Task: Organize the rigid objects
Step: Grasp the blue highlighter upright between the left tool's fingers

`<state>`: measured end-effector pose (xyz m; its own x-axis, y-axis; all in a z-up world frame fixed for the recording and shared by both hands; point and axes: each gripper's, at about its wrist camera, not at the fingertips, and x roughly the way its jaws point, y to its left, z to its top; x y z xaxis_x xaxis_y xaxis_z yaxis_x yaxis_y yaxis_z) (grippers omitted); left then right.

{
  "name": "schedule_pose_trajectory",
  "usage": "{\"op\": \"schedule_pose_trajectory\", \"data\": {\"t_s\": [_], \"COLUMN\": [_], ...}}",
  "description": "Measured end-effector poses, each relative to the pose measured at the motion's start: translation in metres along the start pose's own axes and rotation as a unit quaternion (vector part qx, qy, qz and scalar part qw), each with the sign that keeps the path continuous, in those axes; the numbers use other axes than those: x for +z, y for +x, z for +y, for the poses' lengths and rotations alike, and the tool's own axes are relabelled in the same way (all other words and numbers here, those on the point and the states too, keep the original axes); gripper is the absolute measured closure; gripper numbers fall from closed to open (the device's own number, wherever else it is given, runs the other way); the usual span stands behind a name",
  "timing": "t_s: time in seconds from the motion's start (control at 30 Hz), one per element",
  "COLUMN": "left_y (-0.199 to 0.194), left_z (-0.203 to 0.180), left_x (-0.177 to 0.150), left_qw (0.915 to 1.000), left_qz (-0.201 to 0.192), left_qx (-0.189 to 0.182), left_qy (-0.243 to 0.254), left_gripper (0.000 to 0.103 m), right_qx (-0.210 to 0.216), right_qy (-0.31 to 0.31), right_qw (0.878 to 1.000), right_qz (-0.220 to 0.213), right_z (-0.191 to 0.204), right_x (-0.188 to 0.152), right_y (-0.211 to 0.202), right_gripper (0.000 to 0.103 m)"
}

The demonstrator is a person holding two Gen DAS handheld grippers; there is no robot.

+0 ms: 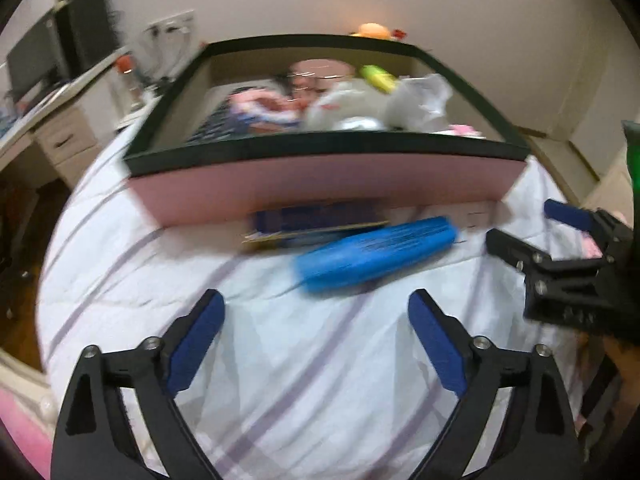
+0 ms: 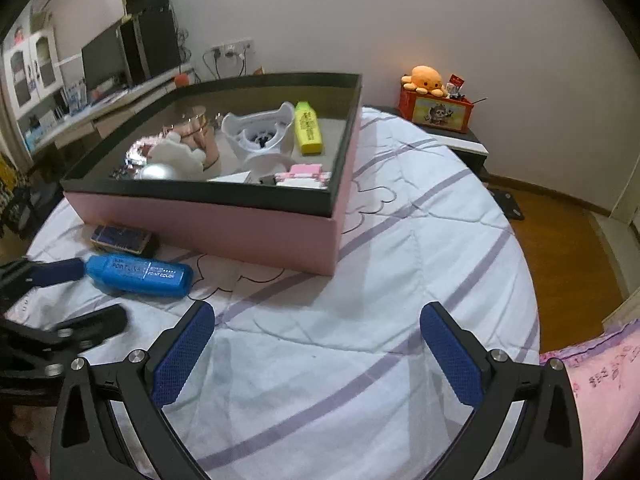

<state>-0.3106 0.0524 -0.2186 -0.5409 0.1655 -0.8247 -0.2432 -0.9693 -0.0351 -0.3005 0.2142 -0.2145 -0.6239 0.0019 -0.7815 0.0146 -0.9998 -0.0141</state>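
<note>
A: So, where is the blue marker (image 1: 376,252) lying right now?

B: On the bed (image 2: 360,320), just in front of the pink box (image 2: 208,220), beside a small dark pack (image 2: 122,238) that is sitting against the box wall. From the left gripper (image 1: 316,312) it is lying at about twelve to one o'clock, near but not between the fingers (image 1: 196,344).

A: And its long axis?

B: Running crosswise to the left gripper, roughly nine to three o'clock, with the right end tilting a little up toward the box. So the fingers are standing either side of the line of approach, and I judge that a wrist turn or an approach over its middle is needed.

A: How are the fingers standing?

B: The left ones are spread wide with only bedsheet between them. The right gripper (image 2: 316,352) is also gaping wide and empty.

A: Which hand is nearer?

B: The left one, clearly. In the right view the marker is lying far off at ten o'clock, and one left finger (image 2: 60,272) is already reaching beside the marker's end; whether it is touching, I cannot tell.

A: And the box?

B: Already holding a yellow marker (image 2: 308,128) and other items, so I judge the blue one is going there too.
</note>
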Motion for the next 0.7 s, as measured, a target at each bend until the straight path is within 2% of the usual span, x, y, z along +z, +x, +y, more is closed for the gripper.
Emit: {"op": "schedule_pose_trajectory", "data": {"t_s": [0.13, 0.23, 0.4, 0.5, 0.7], "left_y": [-0.006, -0.008, -0.018, -0.024, -0.012], "left_z": [0.017, 0.028, 0.048, 0.059, 0.042], "left_x": [-0.010, -0.015, -0.021, -0.021, -0.010], "left_qw": [0.9999, 0.9997, 0.9993, 0.9985, 0.9974], "left_qz": [0.007, 0.008, 0.000, -0.012, -0.015], "left_qx": [0.010, 0.014, 0.012, 0.006, -0.026], "left_qy": [-0.012, -0.016, -0.036, -0.054, -0.066], "left_gripper": [0.007, 0.007, 0.006, 0.005, 0.005], "right_qx": [-0.026, -0.015, 0.072, 0.098, 0.047], "right_qy": [-0.019, -0.039, -0.114, -0.135, -0.085], "right_qw": [0.999, 0.999, 0.990, 0.985, 0.995], "right_qz": [0.029, 0.027, 0.034, 0.033, 0.031], "right_z": [0.018, 0.034, 0.082, 0.092, 0.059], "right_x": [0.011, 0.014, 0.004, -0.002, -0.002], "right_y": [0.016, 0.016, 0.009, 0.001, -0.005], "right_gripper": [0.000, 0.000, 0.000, 0.001, 0.000]}}
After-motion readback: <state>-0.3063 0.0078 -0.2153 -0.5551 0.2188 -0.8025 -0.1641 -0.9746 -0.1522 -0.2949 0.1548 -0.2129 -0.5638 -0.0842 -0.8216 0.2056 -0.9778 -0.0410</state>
